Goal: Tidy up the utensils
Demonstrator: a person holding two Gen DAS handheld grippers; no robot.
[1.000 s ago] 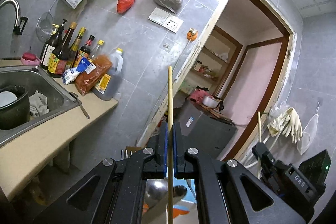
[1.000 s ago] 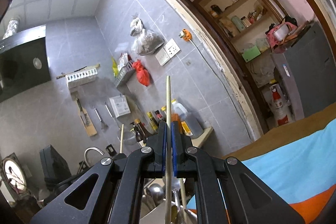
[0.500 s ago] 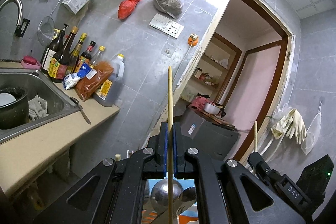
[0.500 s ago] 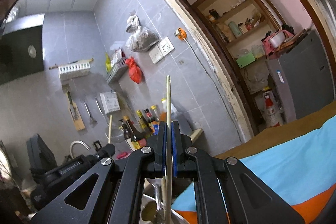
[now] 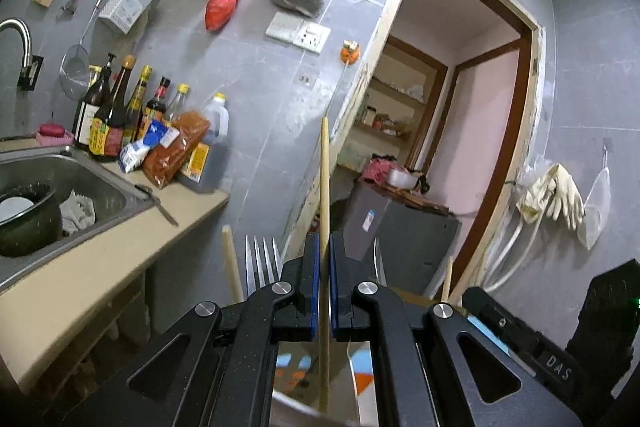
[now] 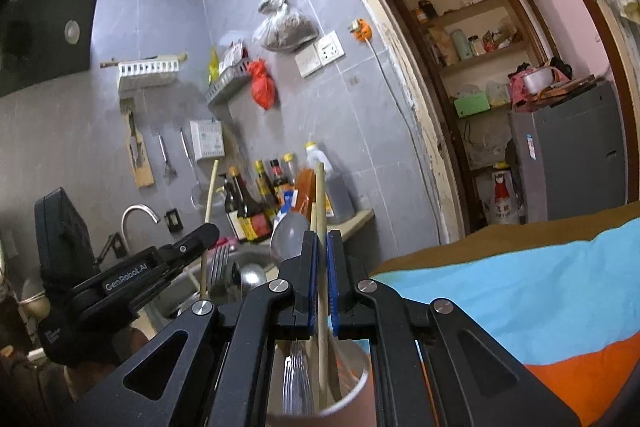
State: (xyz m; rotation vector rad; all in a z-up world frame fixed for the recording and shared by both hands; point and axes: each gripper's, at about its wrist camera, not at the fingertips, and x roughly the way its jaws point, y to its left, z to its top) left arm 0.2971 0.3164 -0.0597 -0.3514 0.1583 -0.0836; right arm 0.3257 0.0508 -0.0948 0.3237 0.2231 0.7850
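Pinching a wooden chopstick (image 5: 325, 187) upright in the left gripper (image 5: 325, 267), jaws clamped on it, above a steel utensil cup (image 5: 312, 383); fork tines (image 5: 262, 259) just beside.
Gripping another chopstick (image 6: 320, 211) in the right gripper (image 6: 322, 267), jaws clamped, lower end inside a utensil holder (image 6: 352, 387) with a fork (image 6: 296, 379).

Two grippers show, the left gripper (image 5: 324, 259) and the right gripper (image 6: 322, 255), each clamping one chopstick (image 5: 325, 187). Five sauce bottles (image 5: 120, 107) and one oil jug (image 5: 208, 151) line the far-left counter (image 5: 100, 259). One cup (image 6: 352, 387) holds utensils.
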